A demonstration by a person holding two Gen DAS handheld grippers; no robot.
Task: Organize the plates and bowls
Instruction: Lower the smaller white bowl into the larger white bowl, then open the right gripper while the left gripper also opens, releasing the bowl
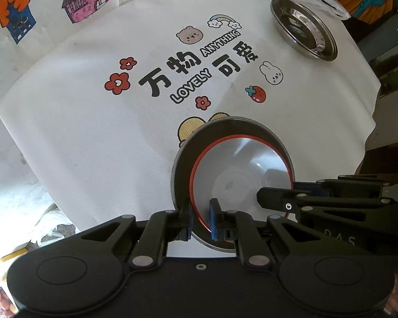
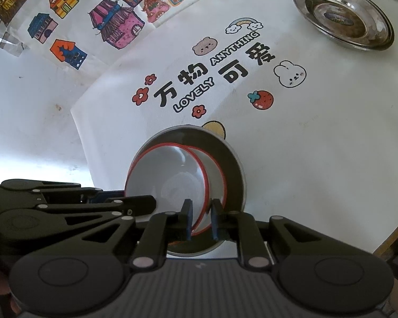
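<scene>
**Both grippers on nested bowl rims**

Left gripper (image 1: 201, 221) pinches the near rim of the red-rimmed white bowl (image 1: 241, 175); right gripper (image 2: 201, 220) likewise. I see it nested in a grey bowl (image 1: 199, 148) on the printed cloth (image 1: 92, 132). Steel plate (image 1: 303, 27) sits well apart near the far edge; open cloth between.
</scene>
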